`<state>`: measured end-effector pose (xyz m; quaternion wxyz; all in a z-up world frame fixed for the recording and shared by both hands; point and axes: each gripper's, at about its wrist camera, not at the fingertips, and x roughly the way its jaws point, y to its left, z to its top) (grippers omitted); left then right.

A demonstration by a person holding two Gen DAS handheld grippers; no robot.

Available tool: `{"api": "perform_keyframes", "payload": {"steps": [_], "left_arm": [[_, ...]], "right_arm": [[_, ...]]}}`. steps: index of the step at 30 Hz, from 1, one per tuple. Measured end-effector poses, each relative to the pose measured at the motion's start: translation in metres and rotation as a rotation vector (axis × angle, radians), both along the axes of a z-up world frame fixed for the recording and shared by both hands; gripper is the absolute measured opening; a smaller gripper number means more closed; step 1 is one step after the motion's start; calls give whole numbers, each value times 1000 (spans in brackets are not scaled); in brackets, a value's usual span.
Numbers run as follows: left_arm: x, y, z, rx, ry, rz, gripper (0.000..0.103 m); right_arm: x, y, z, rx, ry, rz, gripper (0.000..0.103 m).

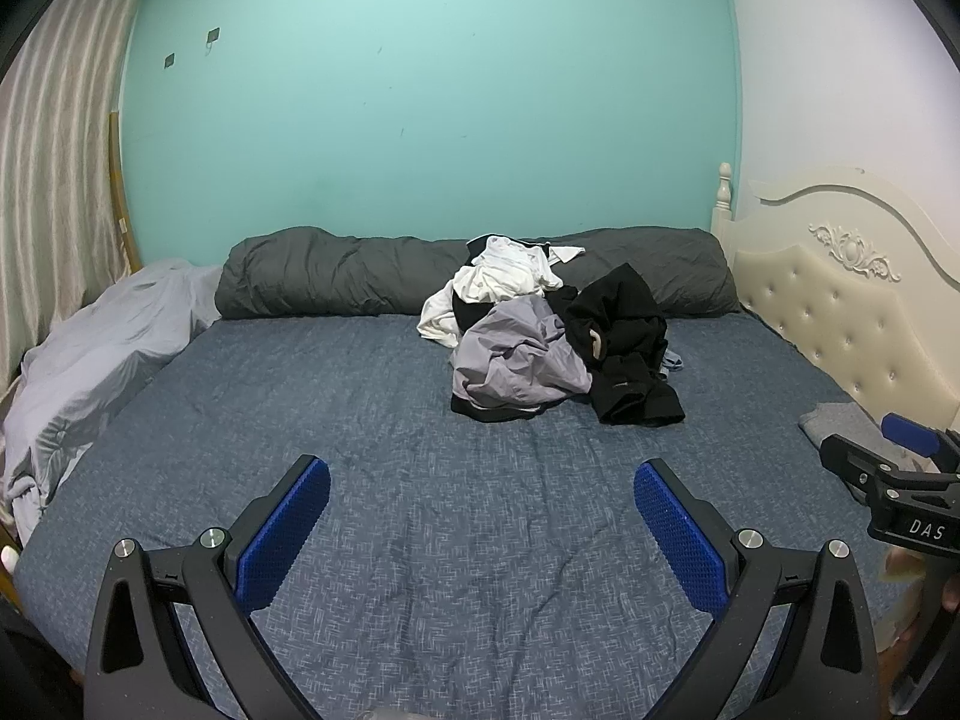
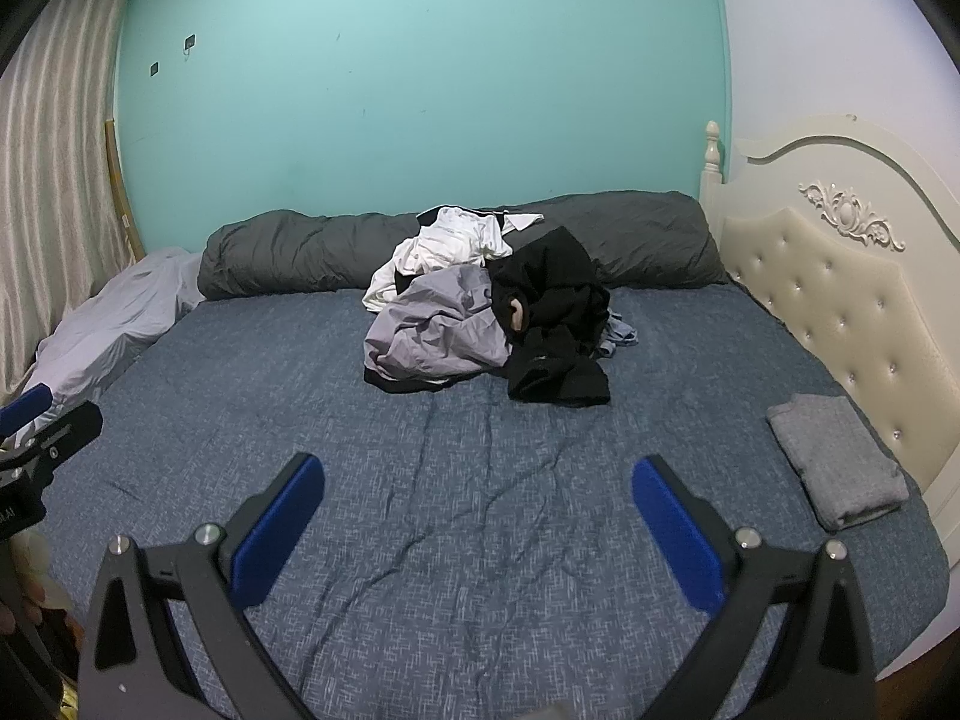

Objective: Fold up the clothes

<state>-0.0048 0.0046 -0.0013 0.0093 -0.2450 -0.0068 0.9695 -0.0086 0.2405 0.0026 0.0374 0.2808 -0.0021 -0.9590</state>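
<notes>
A pile of unfolded clothes (image 1: 540, 330) lies on the far middle of the bed: a white garment (image 1: 504, 276), a light grey one (image 1: 516, 360) and a black one (image 1: 624, 348). The pile also shows in the right wrist view (image 2: 480, 312). A folded grey garment (image 2: 837, 459) lies near the headboard, partly seen in the left wrist view (image 1: 834, 423). My left gripper (image 1: 480, 516) is open and empty above the near bed. My right gripper (image 2: 477, 516) is open and empty too, well short of the pile.
The bed has a blue patterned sheet (image 1: 360, 420). A rolled dark grey duvet (image 1: 336, 276) lies along the teal wall. A pale crumpled sheet (image 1: 90, 360) lies at the left by the curtain. A cream tufted headboard (image 2: 840, 312) bounds the right side.
</notes>
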Motion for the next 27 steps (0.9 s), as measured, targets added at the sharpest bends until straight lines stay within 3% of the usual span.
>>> {"api": "perform_keyframes", "payload": {"steps": [15, 27], "left_arm": [[-46, -4, -28, -27, -40, 11, 103], [-142, -26, -87, 7, -136, 32, 103]], "right_arm": [[-41, 9, -32, -18, -42, 13, 103], [-131, 1, -87, 31, -88, 48, 103]]}}
